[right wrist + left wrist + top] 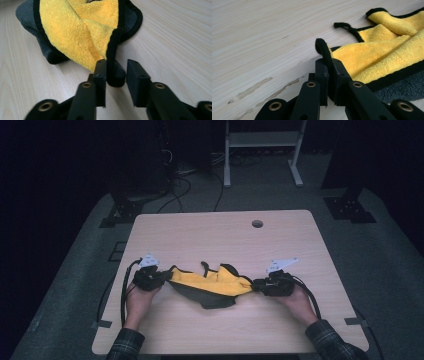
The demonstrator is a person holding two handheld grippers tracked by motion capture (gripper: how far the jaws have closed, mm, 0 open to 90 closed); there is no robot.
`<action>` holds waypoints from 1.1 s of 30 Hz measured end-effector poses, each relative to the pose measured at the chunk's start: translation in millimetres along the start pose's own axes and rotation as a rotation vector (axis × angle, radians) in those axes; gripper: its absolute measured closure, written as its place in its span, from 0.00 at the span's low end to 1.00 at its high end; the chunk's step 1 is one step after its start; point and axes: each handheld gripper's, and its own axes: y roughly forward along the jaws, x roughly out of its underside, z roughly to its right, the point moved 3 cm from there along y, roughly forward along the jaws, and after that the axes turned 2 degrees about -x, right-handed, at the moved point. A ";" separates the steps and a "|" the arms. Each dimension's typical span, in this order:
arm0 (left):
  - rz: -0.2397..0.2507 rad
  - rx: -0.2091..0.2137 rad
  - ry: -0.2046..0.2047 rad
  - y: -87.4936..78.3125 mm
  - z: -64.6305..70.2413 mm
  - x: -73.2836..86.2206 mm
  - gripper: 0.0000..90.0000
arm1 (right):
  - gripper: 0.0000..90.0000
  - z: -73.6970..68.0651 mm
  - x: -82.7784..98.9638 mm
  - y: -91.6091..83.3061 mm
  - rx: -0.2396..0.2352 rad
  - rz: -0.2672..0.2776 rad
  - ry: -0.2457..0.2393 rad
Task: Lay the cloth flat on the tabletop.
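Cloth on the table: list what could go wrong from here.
1. The right hand-held gripper has the cloth corner between its jaws, but a gap shows beside one pad; a pull now could slip the corner free.
2. The left hand-held gripper is shut on just the black edge; a hard tug might pull it out.
3. The cloth is bunched and folded over, so it may spread unevenly.
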 end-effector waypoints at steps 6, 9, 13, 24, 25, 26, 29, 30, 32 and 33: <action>-0.009 -0.012 -0.011 -0.4 -5.4 4.6 0.94 | 0.62 -4.6 -0.2 5.2 -0.030 -0.005 -0.014; -0.008 -0.012 -0.003 -0.8 -5.6 4.2 0.94 | 0.72 -10.0 -0.7 8.9 -0.058 -0.019 -0.026; 0.024 -0.012 -0.022 -6.1 -8.6 2.7 0.95 | 0.87 -12.0 -5.0 2.0 -0.047 0.012 -0.037; 0.279 0.000 -0.038 -46.3 -2.3 -28.0 0.96 | 0.91 -9.9 -35.4 -46.1 -0.032 0.171 -0.034; 0.296 -0.002 -0.031 -49.8 -1.2 -31.6 0.96 | 0.91 -10.0 -39.0 -51.2 -0.030 0.186 -0.031; 0.314 -0.001 -0.028 -52.8 0.0 -35.1 0.96 | 0.91 -9.9 -42.7 -56.4 -0.026 0.203 -0.032; 0.357 0.004 -0.022 -60.5 3.4 -44.2 0.96 | 0.92 -9.0 -53.3 -72.5 -0.010 0.249 -0.034; 0.374 0.008 -0.017 -63.8 5.2 -47.9 0.96 | 0.92 -8.9 -55.8 -76.8 -0.004 0.263 -0.036; 0.385 0.002 -0.004 -67.6 7.9 -51.4 0.96 | 0.91 -9.7 -61.5 -88.2 -0.002 0.291 -0.039; 0.387 -0.001 0.002 -69.5 9.1 -52.6 0.96 | 0.91 -10.1 -62.5 -90.8 -0.003 0.292 -0.041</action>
